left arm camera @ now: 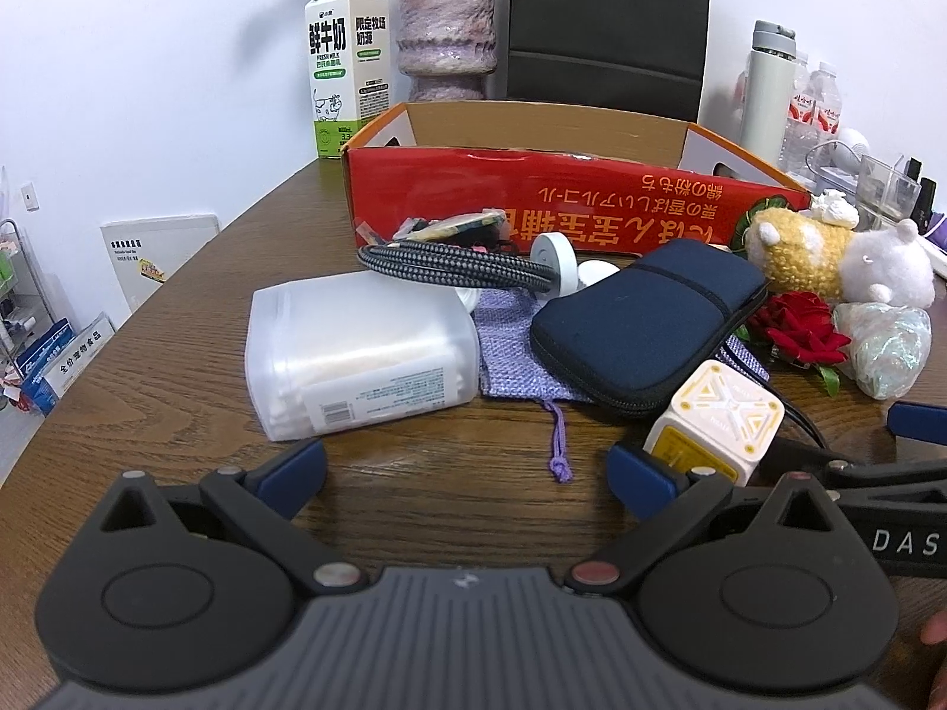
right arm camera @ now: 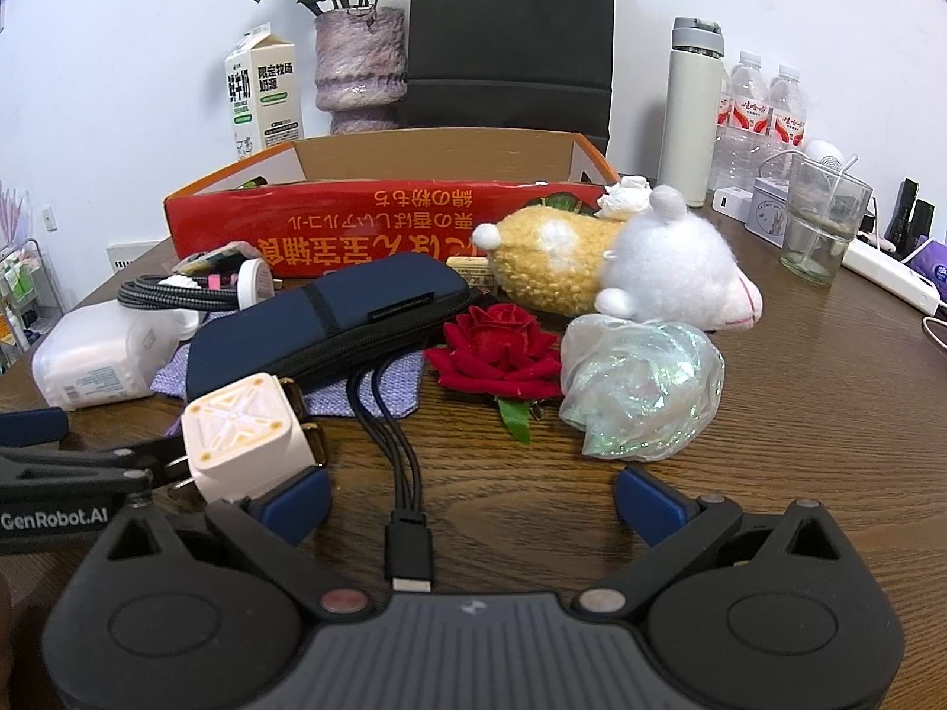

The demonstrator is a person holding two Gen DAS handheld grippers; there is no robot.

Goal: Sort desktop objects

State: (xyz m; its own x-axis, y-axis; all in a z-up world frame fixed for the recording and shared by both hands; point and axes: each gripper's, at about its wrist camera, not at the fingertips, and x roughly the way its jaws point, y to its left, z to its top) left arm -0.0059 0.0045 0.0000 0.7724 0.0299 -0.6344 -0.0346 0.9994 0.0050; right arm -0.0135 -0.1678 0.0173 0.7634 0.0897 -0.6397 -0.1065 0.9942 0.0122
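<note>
Left wrist view first: my left gripper (left arm camera: 467, 473) hangs released over bare wooden table (left arm camera: 177, 355), fingers spread wide, nothing between them. Just beyond lie a frosted plastic box (left arm camera: 361, 355), a lilac pouch (left arm camera: 515, 349), a navy zip case (left arm camera: 645, 319) and a white cube charger (left arm camera: 716, 426) near the right fingertip. My right gripper (right arm camera: 473, 500) is also released, straddling a black cable plug (right arm camera: 409, 550). Farther out sit a red rose (right arm camera: 497, 349), an iridescent bag (right arm camera: 645, 390), a plush toy (right arm camera: 615, 260) and the red cardboard box (right arm camera: 367, 219).
</note>
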